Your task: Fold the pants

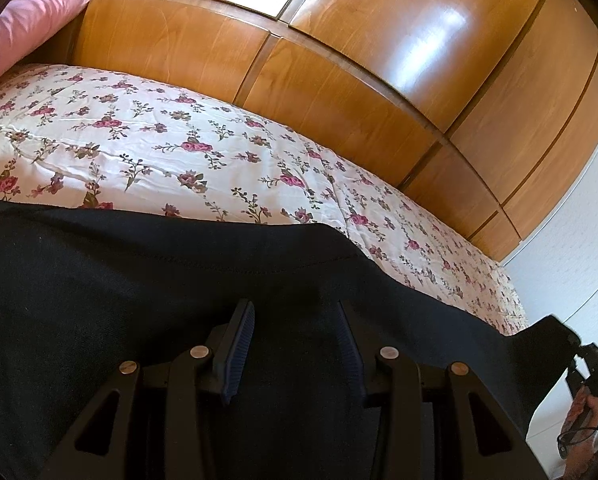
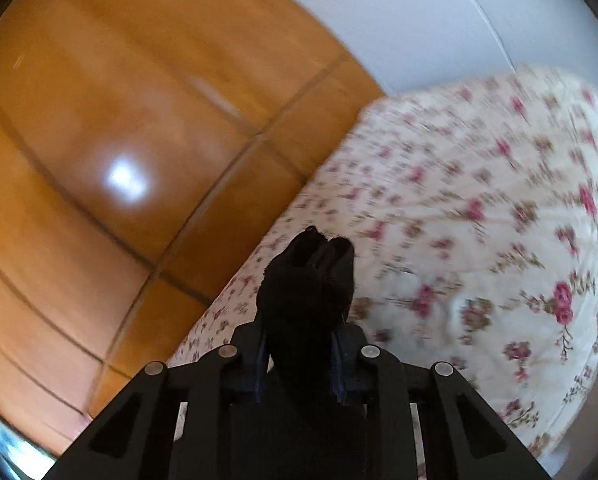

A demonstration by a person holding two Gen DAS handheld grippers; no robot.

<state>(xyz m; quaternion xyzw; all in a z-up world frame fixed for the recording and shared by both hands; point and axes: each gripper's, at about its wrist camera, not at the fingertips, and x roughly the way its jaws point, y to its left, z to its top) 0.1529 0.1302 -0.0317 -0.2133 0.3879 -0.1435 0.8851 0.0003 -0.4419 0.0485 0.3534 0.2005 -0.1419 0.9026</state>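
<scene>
The black pants (image 1: 139,280) lie spread over the near side of the floral bed (image 1: 159,140) and fill the lower half of the left wrist view. My left gripper (image 1: 297,340) hovers over the fabric with its jaws apart and nothing between them. My right gripper (image 2: 301,344) is shut on a bunched corner of the black pants (image 2: 307,280), which sticks up between its fingers above the bed (image 2: 479,220). The right gripper also shows at the far right of the left wrist view (image 1: 591,364), holding the stretched edge of the pants.
A wooden wardrobe (image 1: 359,60) stands close behind the bed; it also shows in the right wrist view (image 2: 119,140). A pink pillow (image 1: 23,28) lies at the bed's far left. A white wall (image 1: 571,272) is at the right. The right wrist view is motion-blurred.
</scene>
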